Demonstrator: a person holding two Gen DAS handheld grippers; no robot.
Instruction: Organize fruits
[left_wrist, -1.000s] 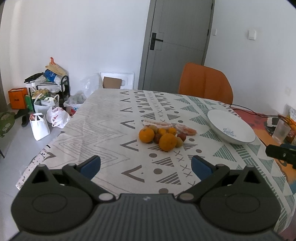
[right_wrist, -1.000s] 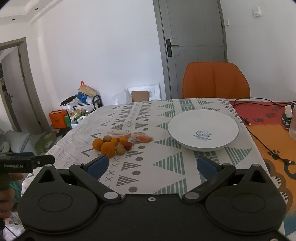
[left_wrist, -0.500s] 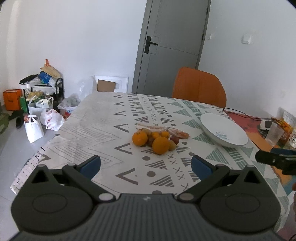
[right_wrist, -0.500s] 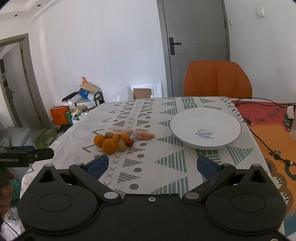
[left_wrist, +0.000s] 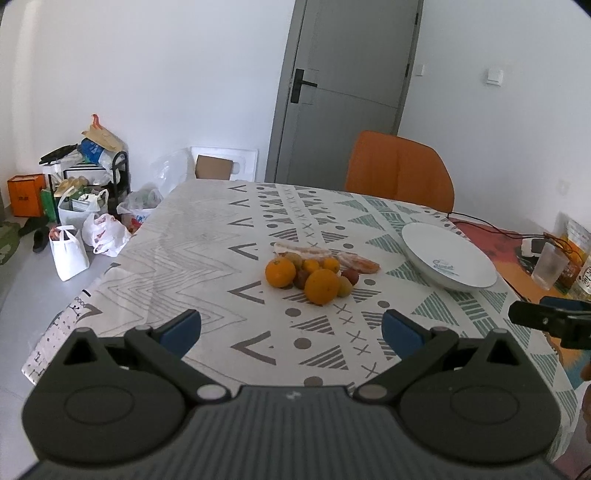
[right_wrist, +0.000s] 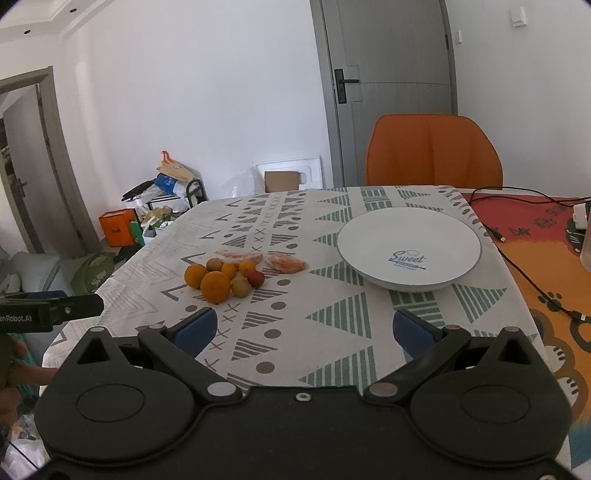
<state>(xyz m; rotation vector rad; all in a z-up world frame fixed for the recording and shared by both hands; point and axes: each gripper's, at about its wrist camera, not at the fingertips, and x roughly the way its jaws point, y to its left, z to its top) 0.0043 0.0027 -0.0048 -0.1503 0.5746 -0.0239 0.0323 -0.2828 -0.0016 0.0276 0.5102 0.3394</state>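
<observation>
Pulled back and up over the last second, so fruit pile (left_wrist: 312, 275) and white plate (right_wrist: 409, 248) now sit smaller and farther off on the patterned tablecloth (left_wrist: 207, 258). Left gripper (left_wrist: 291, 330) and right gripper (right_wrist: 303, 326) both spread wide, holding nothing, near the table's front edge. Nothing moved yet: fruit clustered mid-table, well apart from the bare plate. Probably lining up a first reach.

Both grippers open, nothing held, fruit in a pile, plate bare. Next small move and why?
Probably bring the left gripper forward and down toward the nearest big orange. It sits at the front of the fruit pile, nearly centred between the open jaws, with bare tablecloth in front. The plate holds nothing, and the right gripper faces it instead.
</observation>
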